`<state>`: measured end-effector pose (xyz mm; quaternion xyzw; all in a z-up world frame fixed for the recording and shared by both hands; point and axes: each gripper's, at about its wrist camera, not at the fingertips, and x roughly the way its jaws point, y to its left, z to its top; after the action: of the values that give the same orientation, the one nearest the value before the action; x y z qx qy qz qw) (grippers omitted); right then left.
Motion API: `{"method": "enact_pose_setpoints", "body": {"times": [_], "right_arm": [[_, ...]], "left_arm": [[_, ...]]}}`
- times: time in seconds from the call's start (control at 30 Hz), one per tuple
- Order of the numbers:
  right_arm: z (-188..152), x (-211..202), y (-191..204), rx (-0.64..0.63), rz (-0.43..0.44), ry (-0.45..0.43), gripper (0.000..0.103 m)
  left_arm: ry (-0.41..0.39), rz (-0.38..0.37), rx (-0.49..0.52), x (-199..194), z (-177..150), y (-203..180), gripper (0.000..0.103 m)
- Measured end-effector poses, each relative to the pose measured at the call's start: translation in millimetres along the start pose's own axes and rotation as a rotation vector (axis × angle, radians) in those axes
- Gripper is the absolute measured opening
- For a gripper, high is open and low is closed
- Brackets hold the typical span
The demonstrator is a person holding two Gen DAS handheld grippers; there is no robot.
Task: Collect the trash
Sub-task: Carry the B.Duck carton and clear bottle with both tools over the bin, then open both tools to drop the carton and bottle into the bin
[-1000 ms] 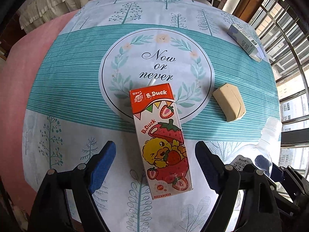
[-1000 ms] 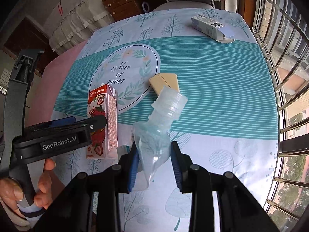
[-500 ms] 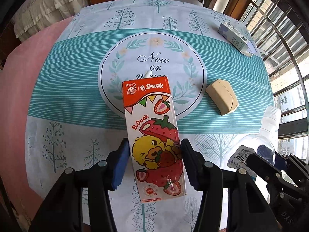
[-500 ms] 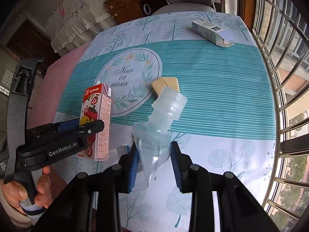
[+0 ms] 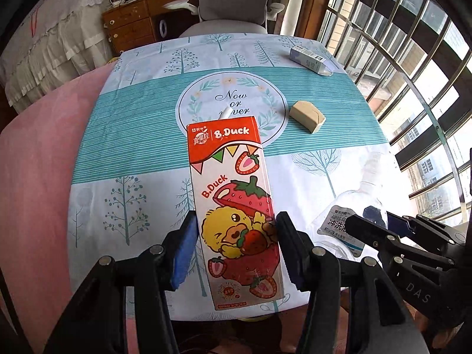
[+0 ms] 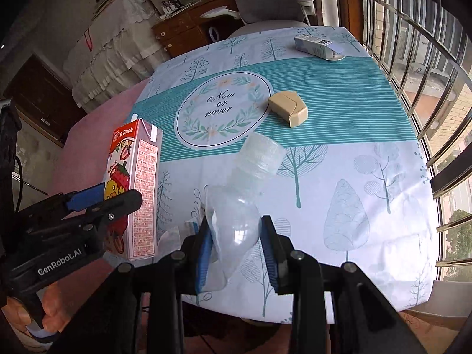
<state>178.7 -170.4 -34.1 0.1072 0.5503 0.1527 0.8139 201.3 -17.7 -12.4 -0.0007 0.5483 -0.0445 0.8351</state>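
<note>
My left gripper [image 5: 236, 244] is shut on a red and white strawberry milk carton [image 5: 233, 200], held off the table near its front edge. The same carton [image 6: 135, 188] shows at the left of the right wrist view, clamped by the left gripper [image 6: 100, 203]. My right gripper [image 6: 236, 236] is shut on a crushed clear plastic bottle [image 6: 242, 194], neck pointing up and away. That bottle [image 5: 354, 215] also appears at the right of the left wrist view. A tan wedge-shaped box [image 6: 289, 109] and a pale blue carton [image 6: 318, 47] lie on the tablecloth.
The table [image 6: 354, 112] wears a teal and white tree-print cloth with a round "Now or never" emblem. A grey chair [image 5: 233, 3] and a wooden dresser [image 5: 132, 26] stand behind it. A barred window [image 6: 427, 59] runs along the right. A hand [image 6: 44, 315] grips the left tool.
The left gripper closed on the milk carton and lifted it off the cloth. Both grippers pulled back and up from the table, the right one keeping its grip on the bottle.
</note>
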Motion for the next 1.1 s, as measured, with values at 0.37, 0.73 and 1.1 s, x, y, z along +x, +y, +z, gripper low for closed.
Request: {"method": "enact_pose_setpoints", "body": {"times": [0.37,0.73,1.1], "right_arm": [[-134,-5,46,0.086,-0.070,0.062,0.032],[-216,3,31,0.137,-0.122,0.184,0.032],[-294,111,-33,0.252,-0.105,0.345,0.032]], "left_arm": [[0.008,-0.086,0.107,-33,-108,24,0.052],[0.144,-0.138,0.165,-10,-191,-2,0.052],[0.273,-0.113,0.164,91,-267,-32,0.052]]}}
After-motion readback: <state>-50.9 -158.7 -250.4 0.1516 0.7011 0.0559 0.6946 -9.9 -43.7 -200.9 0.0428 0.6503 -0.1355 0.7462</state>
